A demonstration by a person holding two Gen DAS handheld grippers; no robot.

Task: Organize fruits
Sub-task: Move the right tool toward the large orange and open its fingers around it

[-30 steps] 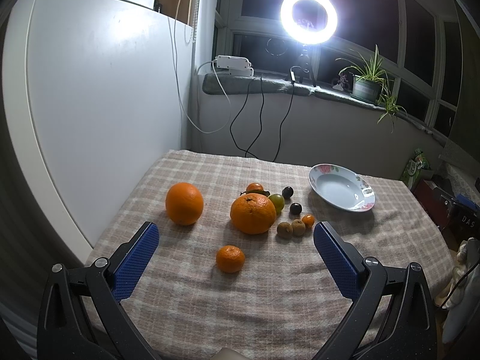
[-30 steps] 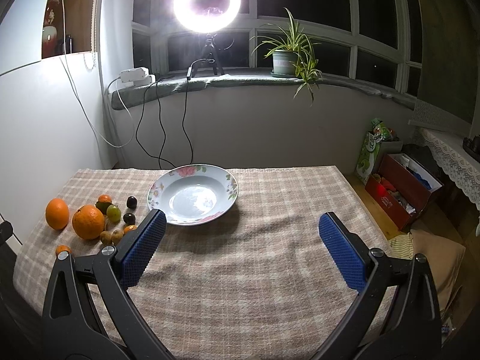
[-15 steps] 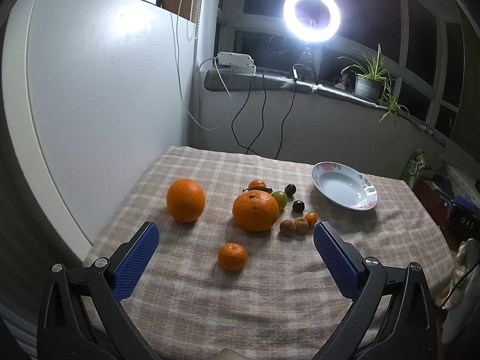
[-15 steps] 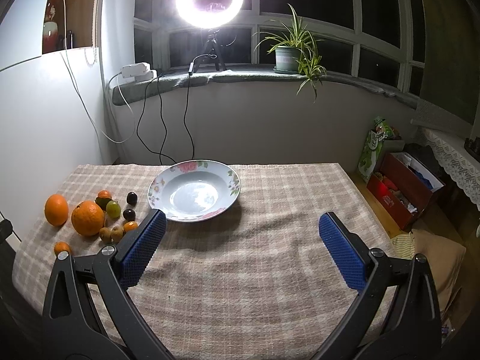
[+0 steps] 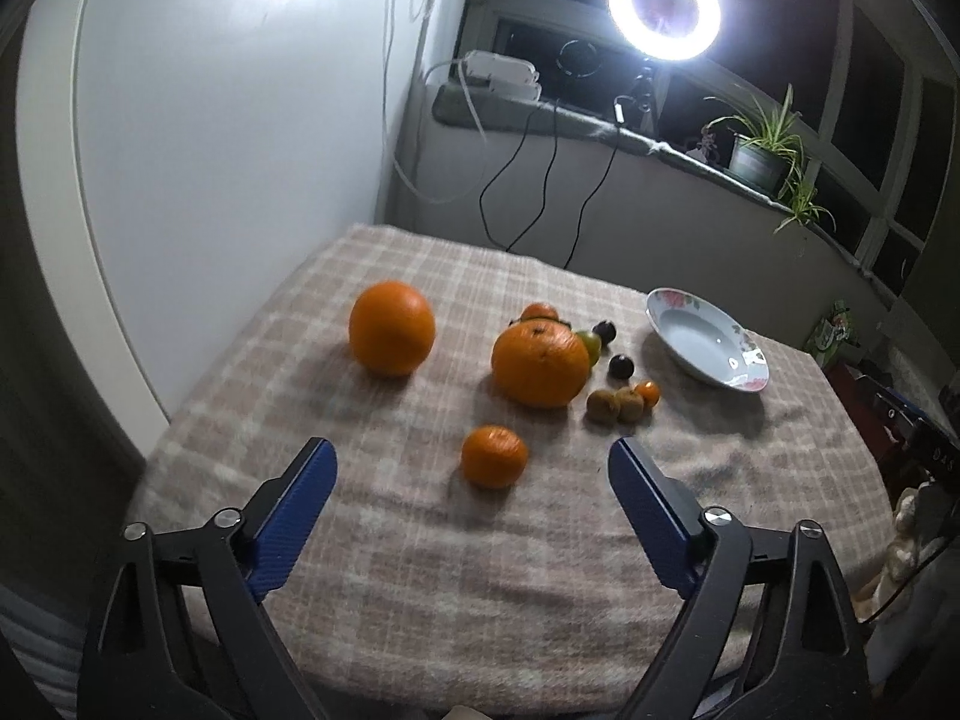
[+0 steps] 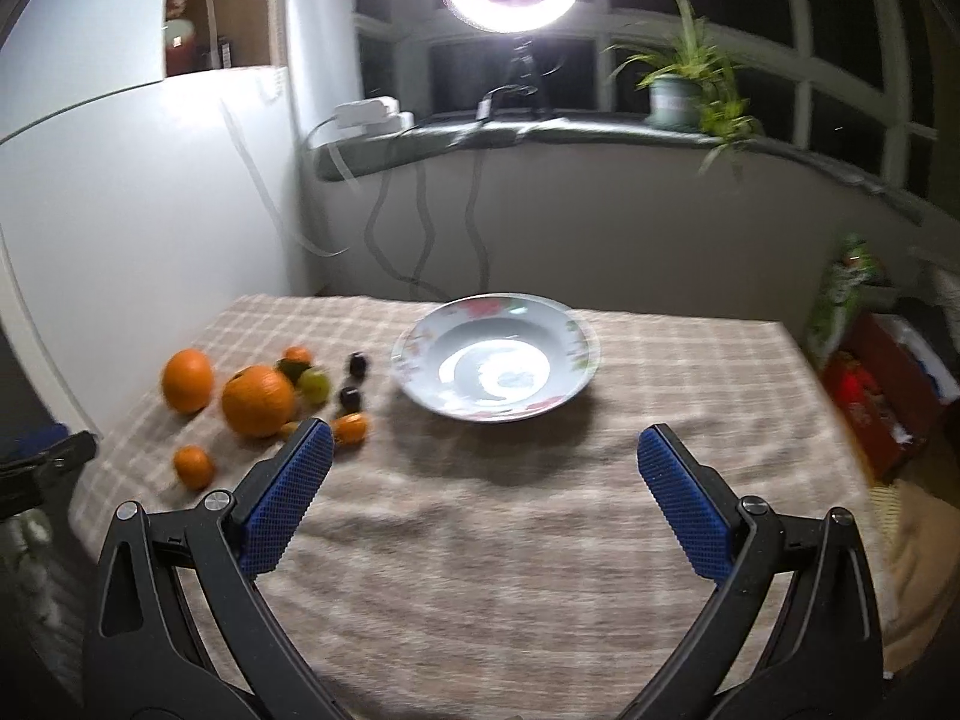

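Note:
Fruit lies on a checked tablecloth [image 5: 420,564]: a large orange [image 5: 391,327] at the left, a second large orange [image 5: 540,365] in the middle, a small mandarin [image 5: 494,456] nearest me, two kiwis [image 5: 615,405], a tiny orange fruit [image 5: 647,393], dark plums [image 5: 621,366] and a green fruit [image 5: 590,345]. A white flowered plate [image 5: 708,348] stands empty at the right; it also shows in the right wrist view [image 6: 495,357]. My left gripper [image 5: 471,480] is open and empty, just short of the mandarin. My right gripper [image 6: 483,480] is open and empty, in front of the plate.
A white cabinet side [image 5: 210,120] borders the table's left edge. A ring light [image 5: 663,0], cables [image 5: 528,174] and a potted plant [image 5: 759,159] stand on the sill behind. Boxes and bags [image 6: 882,384] sit on the floor to the right of the table.
Both grippers have moved forward and lower toward the table. The left one has closed in on the mandarin, and the right one has closed in on the plate. Nothing was grasped.

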